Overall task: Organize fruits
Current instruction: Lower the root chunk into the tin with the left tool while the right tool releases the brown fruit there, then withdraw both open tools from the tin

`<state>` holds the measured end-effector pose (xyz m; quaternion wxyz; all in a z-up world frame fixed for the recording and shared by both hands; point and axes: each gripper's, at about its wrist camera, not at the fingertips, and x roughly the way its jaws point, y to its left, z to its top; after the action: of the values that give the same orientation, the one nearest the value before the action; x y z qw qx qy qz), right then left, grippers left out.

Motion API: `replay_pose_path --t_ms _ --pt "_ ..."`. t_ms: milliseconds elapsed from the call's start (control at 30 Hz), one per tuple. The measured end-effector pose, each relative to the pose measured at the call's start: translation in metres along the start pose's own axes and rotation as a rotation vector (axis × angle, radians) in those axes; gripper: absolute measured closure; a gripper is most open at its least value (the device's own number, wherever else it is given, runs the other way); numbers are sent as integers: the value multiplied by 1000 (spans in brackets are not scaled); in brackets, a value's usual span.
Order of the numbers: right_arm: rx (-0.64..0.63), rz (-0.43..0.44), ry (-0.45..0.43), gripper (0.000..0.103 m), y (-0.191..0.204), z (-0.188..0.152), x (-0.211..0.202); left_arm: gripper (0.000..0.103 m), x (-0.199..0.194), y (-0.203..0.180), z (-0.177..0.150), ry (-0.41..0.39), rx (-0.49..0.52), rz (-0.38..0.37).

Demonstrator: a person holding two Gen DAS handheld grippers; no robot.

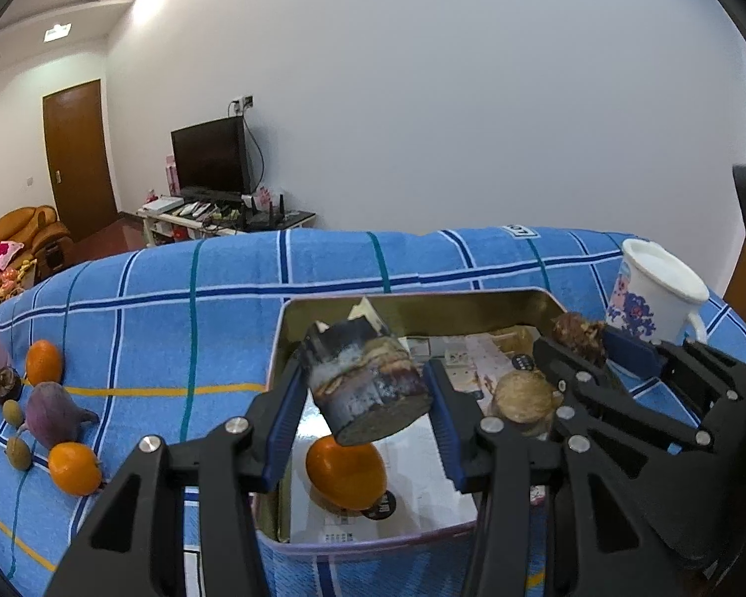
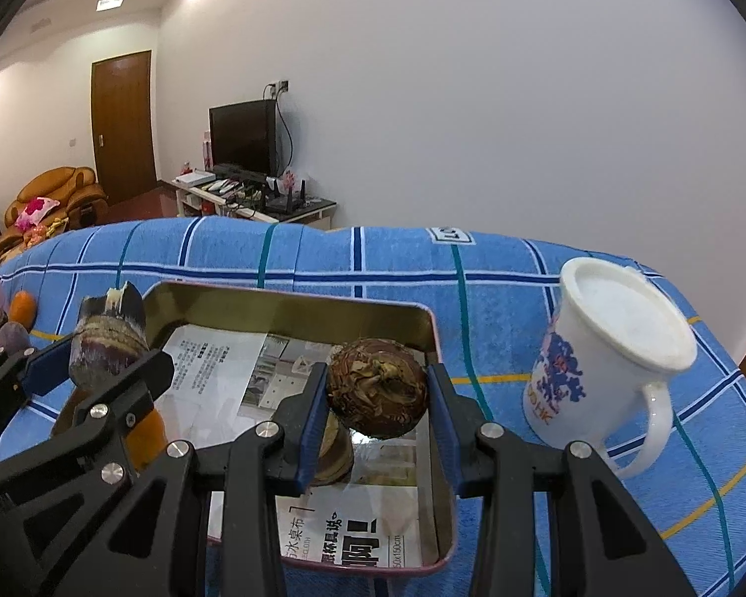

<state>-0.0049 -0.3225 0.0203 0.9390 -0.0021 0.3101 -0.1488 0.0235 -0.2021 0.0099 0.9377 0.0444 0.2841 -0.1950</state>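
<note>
The left hand-held gripper (image 1: 368, 398), a matte black plastic two-finger tool, has angular linkage arms with triangular cut-outs, joined by round silver pivot screws (image 1: 237, 425). Each finger's inner face carries a ribbed dark blue rubber pad (image 1: 286, 418). The right hand-held gripper (image 2: 378, 398) is the same build: black skeletal arms, silver screw heads (image 2: 267, 430) at the joints behind the fingers, and blue ribbed pads (image 2: 313, 418) along the inner faces.

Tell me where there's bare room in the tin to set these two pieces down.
The tin has bare paper at its far left, behind the orange, and along the near edge. The middle, around the tan root, is crowded.
</note>
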Motion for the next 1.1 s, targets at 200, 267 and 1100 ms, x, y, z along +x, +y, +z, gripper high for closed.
replay_pose_path --t_ms 200,267,1100 --pt "-6 25 27 62 2 1 6 53 4 3 0 17 -13 14" --pt "-3 32 31 62 1 1 6 53 5 3 -1 19 -12 19" --pt "108 174 -34 53 -15 2 -6 32 -2 10 1 -18 -15 137"
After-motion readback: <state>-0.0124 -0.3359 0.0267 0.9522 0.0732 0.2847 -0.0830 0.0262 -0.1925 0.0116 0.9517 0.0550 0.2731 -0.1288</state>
